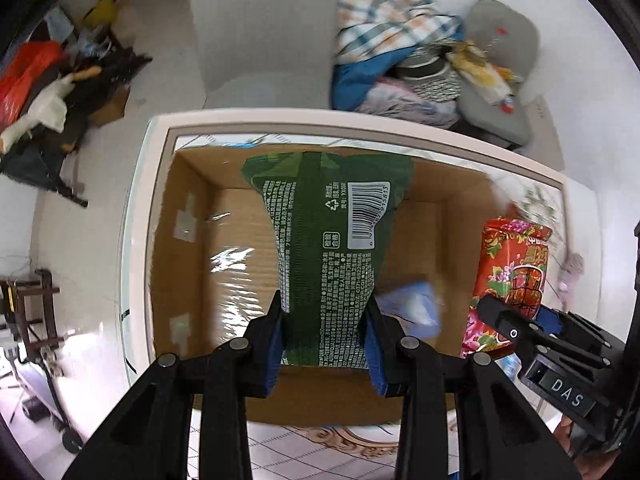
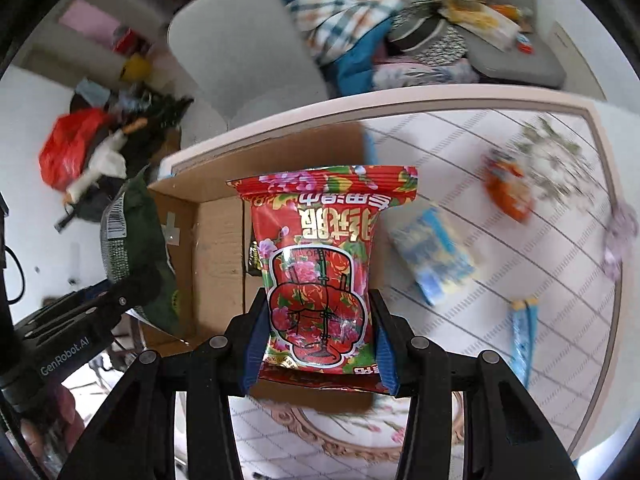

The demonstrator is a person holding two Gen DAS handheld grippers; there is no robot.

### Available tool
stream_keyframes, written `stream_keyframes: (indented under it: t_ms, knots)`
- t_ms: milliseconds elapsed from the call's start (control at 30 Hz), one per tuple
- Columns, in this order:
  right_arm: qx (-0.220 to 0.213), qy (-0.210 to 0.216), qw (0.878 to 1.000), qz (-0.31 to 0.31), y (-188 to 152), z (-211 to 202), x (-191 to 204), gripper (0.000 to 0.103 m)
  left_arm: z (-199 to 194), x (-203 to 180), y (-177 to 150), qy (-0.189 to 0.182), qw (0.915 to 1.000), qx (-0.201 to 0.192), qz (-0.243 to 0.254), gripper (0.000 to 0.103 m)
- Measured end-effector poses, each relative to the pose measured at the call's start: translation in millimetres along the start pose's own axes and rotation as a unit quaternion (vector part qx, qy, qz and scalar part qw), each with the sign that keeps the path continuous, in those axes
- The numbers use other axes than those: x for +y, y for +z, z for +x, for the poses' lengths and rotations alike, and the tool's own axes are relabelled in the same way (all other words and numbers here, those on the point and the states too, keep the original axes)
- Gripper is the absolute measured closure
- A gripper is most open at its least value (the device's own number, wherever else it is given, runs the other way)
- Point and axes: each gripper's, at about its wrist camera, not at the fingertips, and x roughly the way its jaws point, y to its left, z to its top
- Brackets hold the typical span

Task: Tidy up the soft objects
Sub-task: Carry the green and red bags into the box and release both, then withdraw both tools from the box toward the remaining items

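Note:
My left gripper [image 1: 325, 330] is shut on a dark green soft pack [image 1: 328, 240] with a barcode, held above the open cardboard box [image 1: 188, 248]. My right gripper [image 2: 318, 338] is shut on a red flowered soft pack [image 2: 320, 264], held over the box's right edge [image 2: 216, 248]. In the left wrist view the red pack [image 1: 508, 280] and right gripper [image 1: 536, 328] are at the right. In the right wrist view the green pack [image 2: 136, 240] and left gripper [image 2: 100, 304] are at the left. A blue pack [image 1: 412, 310] shows inside the box.
The box stands on a white table with a raised rim [image 2: 440, 100]. On the table to the right lie a blue-yellow pack [image 2: 436, 256], an orange pack [image 2: 508, 192] and a slim blue pack [image 2: 522, 340]. Behind are a grey chair [image 1: 264, 32] and piled clothes [image 1: 400, 40].

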Motion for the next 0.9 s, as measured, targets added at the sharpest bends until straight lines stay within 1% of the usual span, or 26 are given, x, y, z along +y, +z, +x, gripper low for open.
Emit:
stream_keyframes:
  t_ms: [133,267,433,467,500,533,567,600,633,800,833,867,900]
  knots:
    - [0.021,-0.021,1.0,-0.002,19,37,18,0.054,30,20,20,0.011,0.9997,0.022,0.003,0.071]
    - [0.031,-0.051,0.998,0.006,34,69,21,0.054,49,26,33,0.013,0.9991,0.04,0.007,0.071]
    - [0.033,-0.076,0.996,0.017,41,91,18,0.054,72,26,49,0.013,0.9976,0.065,0.019,0.07]
    - [0.032,-0.08,0.996,0.019,43,94,17,0.053,78,27,52,0.017,0.9969,0.075,0.015,0.067]
    - [0.033,-0.079,0.996,0.021,44,98,17,0.053,84,29,53,0.015,0.9962,0.085,0.008,0.066]
    - [0.032,-0.077,0.996,0.023,44,99,17,0.046,88,31,54,0.002,0.9958,0.091,0.003,0.066]
    - [0.03,-0.077,0.996,0.026,46,101,16,0.032,90,31,55,-0.003,0.9958,0.092,0.003,0.063]
    - [0.025,-0.075,0.996,0.03,46,99,16,0.028,90,30,55,0.0,0.9958,0.091,0.008,0.057]
    - [0.02,-0.074,0.997,0.033,47,97,15,0.027,90,29,55,0.005,0.9959,0.089,0.012,0.055]
    - [0.012,-0.077,0.997,0.029,48,87,14,0.026,79,31,49,0.001,0.9967,0.08,0.018,0.055]
    - [0.012,-0.079,0.996,0.026,45,86,17,0.026,75,32,47,0.005,0.9969,0.076,0.02,0.055]
    - [0.014,-0.08,0.996,0.023,43,84,18,0.026,73,33,45,0.007,0.997,0.074,0.021,0.054]
    - [0.017,-0.084,0.996,0.02,41,83,20,0.026,68,34,42,0.007,0.9972,0.071,0.022,0.05]
